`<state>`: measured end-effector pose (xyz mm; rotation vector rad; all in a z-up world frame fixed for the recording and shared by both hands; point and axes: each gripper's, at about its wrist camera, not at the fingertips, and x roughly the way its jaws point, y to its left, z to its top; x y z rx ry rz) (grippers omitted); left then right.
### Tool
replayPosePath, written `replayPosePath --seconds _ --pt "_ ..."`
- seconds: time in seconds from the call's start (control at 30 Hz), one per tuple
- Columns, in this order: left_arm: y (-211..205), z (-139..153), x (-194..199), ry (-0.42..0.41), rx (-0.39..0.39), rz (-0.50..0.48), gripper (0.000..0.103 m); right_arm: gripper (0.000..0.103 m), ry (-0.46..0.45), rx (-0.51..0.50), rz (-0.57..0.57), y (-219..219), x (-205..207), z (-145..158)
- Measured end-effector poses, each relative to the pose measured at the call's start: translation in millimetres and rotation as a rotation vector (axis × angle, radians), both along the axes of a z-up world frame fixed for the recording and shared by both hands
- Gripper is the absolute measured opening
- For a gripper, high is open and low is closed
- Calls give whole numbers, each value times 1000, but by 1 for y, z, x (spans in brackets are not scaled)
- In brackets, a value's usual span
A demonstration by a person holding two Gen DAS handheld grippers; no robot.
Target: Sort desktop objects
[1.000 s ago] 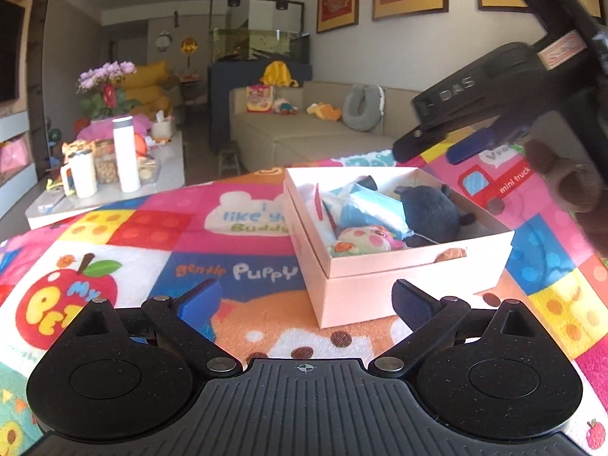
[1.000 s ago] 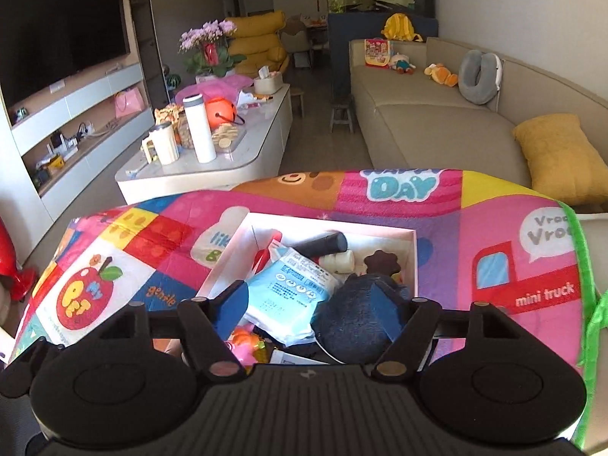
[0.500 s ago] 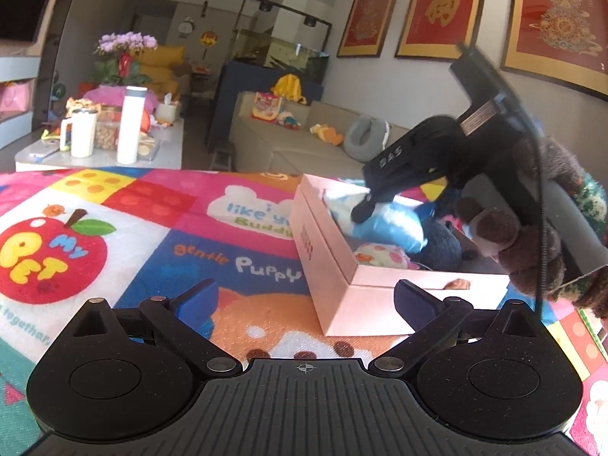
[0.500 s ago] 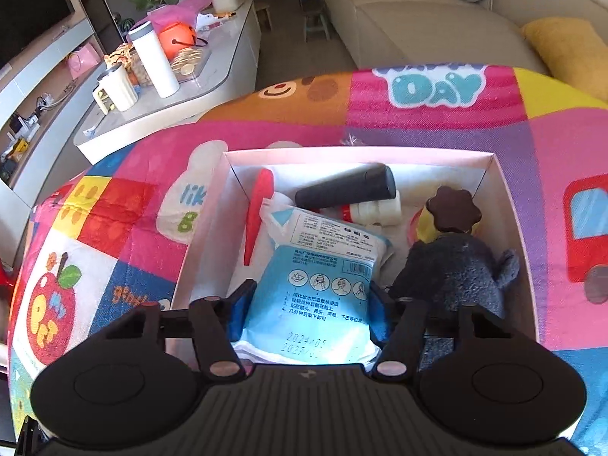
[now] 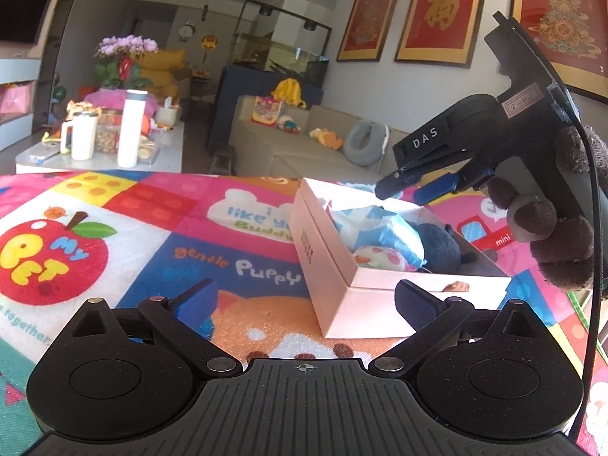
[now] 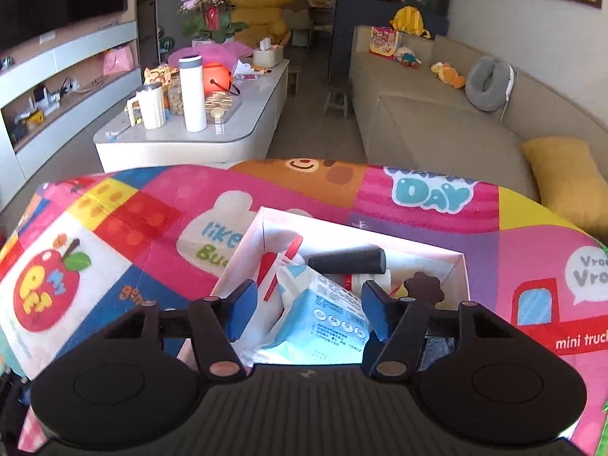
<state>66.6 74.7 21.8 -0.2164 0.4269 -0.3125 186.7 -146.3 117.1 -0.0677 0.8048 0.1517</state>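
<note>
Right wrist view looks down into the pink box (image 6: 458,266), which sits on the bright patchwork mat (image 6: 114,228) covering the desk. Inside it lie a blue-and-white packet (image 6: 323,311), a dark cylinder (image 6: 347,261) set crosswise near the far wall, a red strip (image 6: 268,269) along the left wall, and a brown flower-shaped piece (image 6: 423,285) to the right. The packet is just ahead of and below the right tool (image 6: 307,309), framed between its two fingers, its long axis running roughly away from the camera. That tool is spread wide and holds nothing.

From the left wrist view, the box (image 5: 342,296) stands ahead and to the right of the left tool (image 5: 304,300), whose fingers are also wide apart and empty, low over the mat (image 5: 152,228). The right tool (image 5: 414,186) hangs above the box's far side, gripped by a hand in a fuzzy brown glove (image 5: 547,243). A dark plush thing (image 5: 440,243) and a spotted pastel item (image 5: 380,256) lie beside the packet (image 5: 383,228).

The right hand is plainly nearer the contents; any pick from the box looks like a short descent straight onto the packet, while the left would have to reach over the near wall.
</note>
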Motion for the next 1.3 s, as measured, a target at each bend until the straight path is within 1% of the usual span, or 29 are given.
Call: replayPosePath --seconds 0.03,0.07,0.1,0.13,0.17,0.27,0.37,0.4,0.47,0.53,0.57,0.6,0.63,0.7,0.73,0.8,0.83,0.87,0.97,1.03,1.13,1.17,1.2,1.3 --pt "0 0 0 0 0 1 102 43 41 33 0 -5 2 -4" --pt "0 0 0 0 1 2 102 37 80 60 3 -8 2 -10" --pt "0 -1 0 0 2 4 102 35 115 81 4 -10 2 -18" --pt "0 -1 0 1 4 6 102 36 81 67 1 -9 -4 -25" --pt "-1 -2 1 4 6 7 102 36 50 32 16 -5 -10 -27" --pt "-3 -2 3 17 25 15 102 36 19 -14 34 1 -22 -28" --pt "-12 0 5 37 96 45 102 37 6 -60 83 0 -35 -29" --pt "-16 0 6 45 129 52 102 37 7 -58 87 -4 -39 -29" --pt "-24 3 6 53 179 55 102 37 17 -1 86 -21 -47 -25" --pt "-33 6 7 53 223 49 102 42 3 66 60 -42 -56 -21" --pt "-38 8 7 48 245 48 102 48 -12 87 50 -52 -61 -19" --pt "-42 10 8 43 261 47 102 57 -29 101 38 -61 -65 -19" --pt "-46 12 8 37 278 43 102 61 -47 108 19 -70 -69 -19" --pt "-54 17 9 18 296 15 102 74 -78 123 -23 -88 -74 -19" --pt "-59 19 9 5 301 -7 103 78 -88 140 -51 -99 -74 -19" --pt "-68 21 11 -15 311 -51 103 103 -109 205 -112 -121 -73 -20" --pt "-72 20 14 -17 314 -74 103 103 -118 254 -143 -132 -72 -21" --pt "-76 20 15 -13 313 -91 103 103 -106 308 -162 -143 -67 -24" --pt "-83 16 21 16 289 -136 103 103 -51 454 -175 -162 -47 -38" --pt "-84 13 25 40 261 -160 103 103 -16 517 -163 -165 -32 -49" --pt "-82 10 27 63 226 -190 103 103 53 555 -148 -161 -11 -63" --pt "-80 10 27 61 226 -193 103 103 74 579 -121 -157 -7 -65" --pt "-78 9 25 58 226 -196 103 103 80 578 -112 -152 -5 -65" --pt "-68 8 21 51 228 -194 103 103 55 484 -91 -126 -3 -61"
